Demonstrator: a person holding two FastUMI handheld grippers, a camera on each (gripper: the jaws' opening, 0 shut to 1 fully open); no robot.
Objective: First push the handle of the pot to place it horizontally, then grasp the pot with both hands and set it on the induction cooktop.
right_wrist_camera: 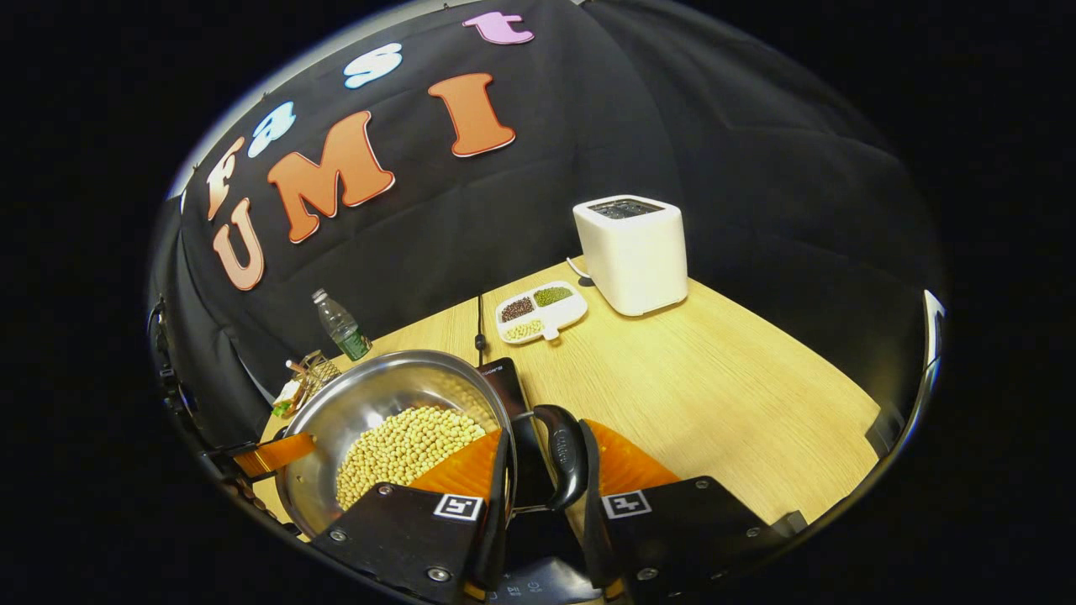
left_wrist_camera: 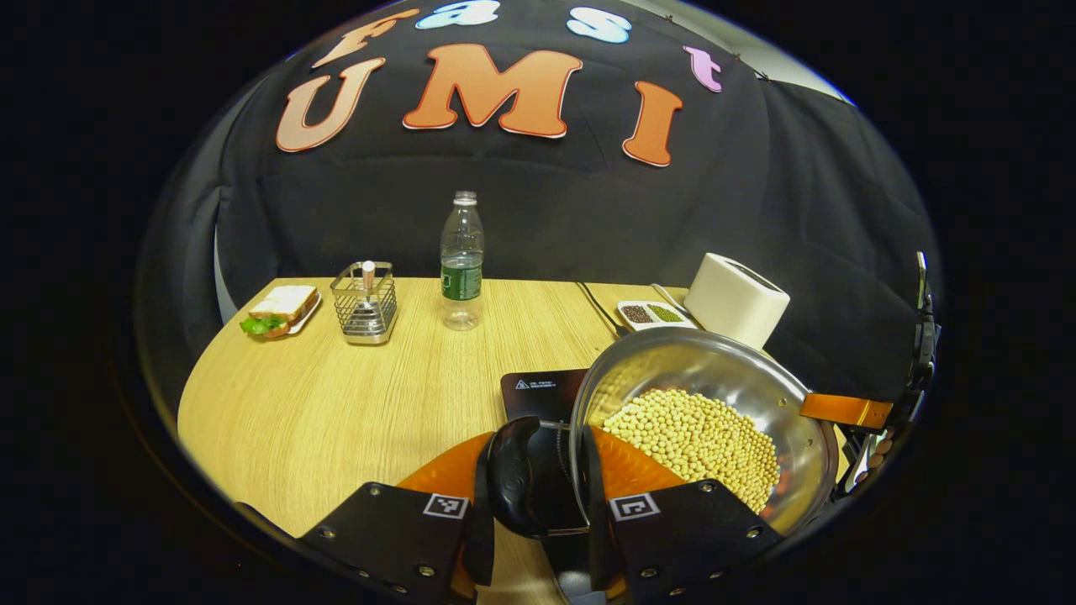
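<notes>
My left gripper (left_wrist_camera: 538,504): clamped on a black side handle (left_wrist_camera: 514,479) of the round steel pot (left_wrist_camera: 714,370) of soybeans.
My right gripper (right_wrist_camera: 542,496): clamped on the opposite black handle (right_wrist_camera: 565,458) — pot above the black induction cooktop (left_wrist_camera: 542,393).

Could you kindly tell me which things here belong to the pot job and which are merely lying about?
Job: round steel pot of soybeans; its black side handles; black induction cooktop.

Lying about: clear plastic water bottle; white box toaster; sandwich plate; wire caddy; white divided bean dish.

Induction cooktop (left_wrist_camera: 542,393) mostly behind pot (left_wrist_camera: 714,370)
</notes>
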